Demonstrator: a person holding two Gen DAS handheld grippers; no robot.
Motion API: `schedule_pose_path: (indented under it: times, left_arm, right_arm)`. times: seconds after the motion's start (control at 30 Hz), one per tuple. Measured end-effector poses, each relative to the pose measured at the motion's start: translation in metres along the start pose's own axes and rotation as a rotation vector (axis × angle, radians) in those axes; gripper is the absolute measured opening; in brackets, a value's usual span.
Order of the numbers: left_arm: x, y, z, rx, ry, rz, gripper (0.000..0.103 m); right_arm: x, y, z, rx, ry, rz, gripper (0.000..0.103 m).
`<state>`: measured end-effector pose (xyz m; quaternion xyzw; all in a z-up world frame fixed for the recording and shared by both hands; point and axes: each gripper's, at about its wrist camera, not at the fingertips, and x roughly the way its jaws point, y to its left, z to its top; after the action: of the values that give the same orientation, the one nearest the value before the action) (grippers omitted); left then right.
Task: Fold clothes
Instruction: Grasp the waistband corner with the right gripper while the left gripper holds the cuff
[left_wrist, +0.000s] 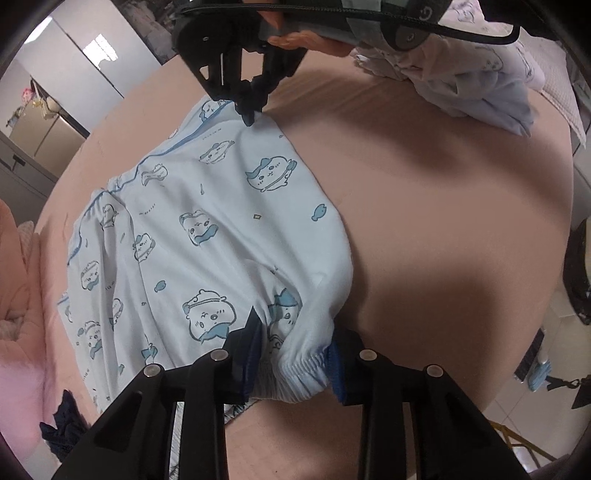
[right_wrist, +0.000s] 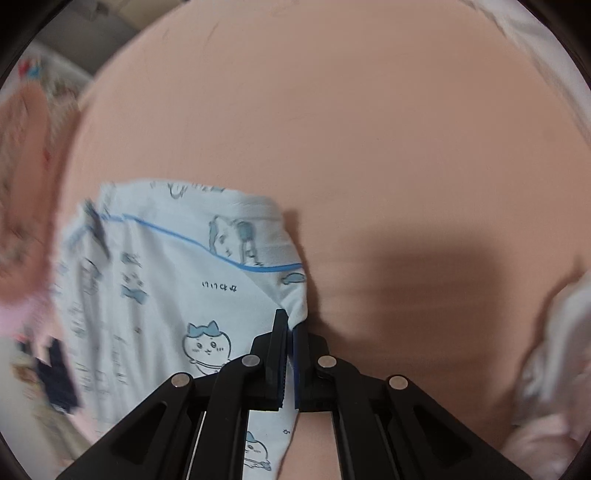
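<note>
My right wrist view smears along its left side, so the dark cloth (right_wrist: 55, 373) there is unreadable. The pale garment heap (left_wrist: 476, 81) is cut off at the left view's top edge.

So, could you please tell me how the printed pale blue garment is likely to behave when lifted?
Probably floppy: the printed pale blue garment bunches where the left tongs grip it. Likely light, as the right tongs hold just a corner. It may sag between them.

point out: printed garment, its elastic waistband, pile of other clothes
printed garment (left_wrist: 207, 206), left wrist view, flat middle.
elastic waistband (left_wrist: 303, 373), left wrist view, gathered edge.
pile of other clothes (left_wrist: 480, 88), left wrist view, pale crumpled fabric.
</note>
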<state>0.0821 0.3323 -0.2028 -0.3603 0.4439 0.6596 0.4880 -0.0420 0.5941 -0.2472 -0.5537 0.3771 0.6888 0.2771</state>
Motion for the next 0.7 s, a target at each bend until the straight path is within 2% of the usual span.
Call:
schedule_pose_path:
  times: [0.1,0.4,0.6,0.7]
  left_arm:
    - [-0.003,0.011,0.001,-0.046,0.005,-0.058,0.027]
    - [-0.015,0.04,-0.003,-0.196,0.003,-0.199,0.023]
    - [-0.029,0.051,-0.011,-0.251,-0.02,-0.225,0.023]
    - [-0.026,0.069,-0.011,-0.29,-0.032,-0.236,0.016]
  right_arm:
    - [-0.006,0.023,0.004,-0.045,0.001,-0.061,0.0]
    - [-0.034,0.065,0.011,-0.093,-0.022,-0.069,0.0]
    - [-0.055,0.1,0.016,-0.135,-0.049,-0.069,0.0]
    - [-0.063,0.123,0.017,-0.167,-0.059,-0.074,0.0]
